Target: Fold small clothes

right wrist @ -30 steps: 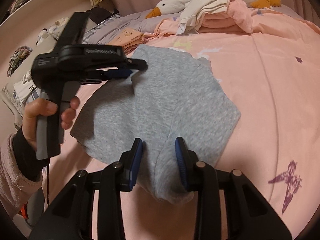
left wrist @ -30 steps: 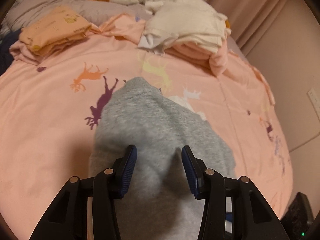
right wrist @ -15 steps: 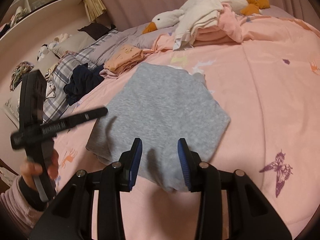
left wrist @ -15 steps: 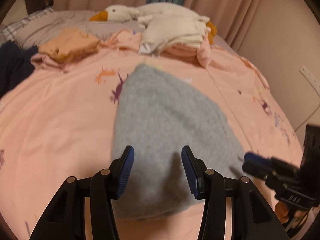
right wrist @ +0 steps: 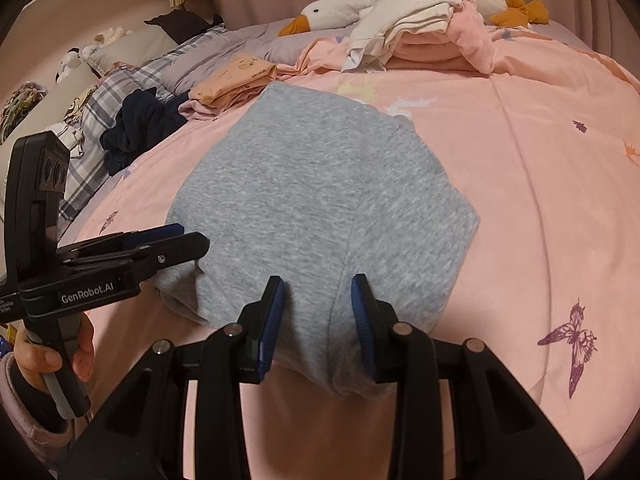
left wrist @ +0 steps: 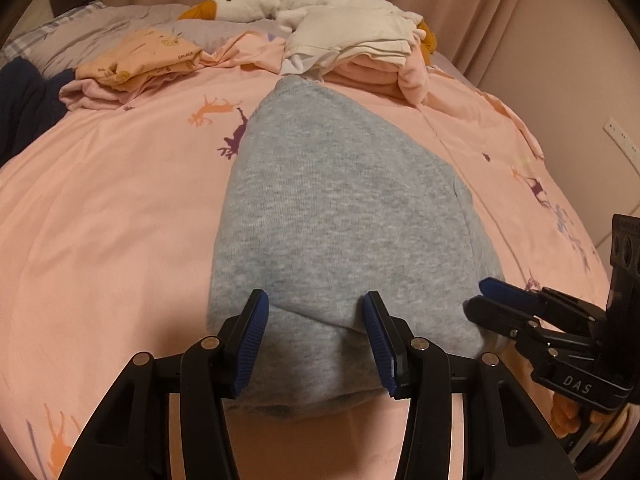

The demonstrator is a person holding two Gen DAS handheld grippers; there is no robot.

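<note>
While the dark navy garment (right wrist: 140,128) lies crumpled at the left edge of the right wrist frame, apparently unfolded, a peach printed garment (left wrist: 140,60) sits folded just right of it, and a cream-and-pink folded stack (left wrist: 360,56) rests against the plush goose (left wrist: 240,4) at top centre. The grey sweatshirt (left wrist: 340,208) fills mid-frame on the pink duvet (left wrist: 100,200), already doubled over, one fold edge showing near its lower end. The left gripper (left wrist: 314,336) and right gripper (right wrist: 318,316) both hover over its near hem, jaws apart, clamping nothing. Judging by this, folding is well along; the grey piece likely needs one more fold, the navy one remains.
</note>
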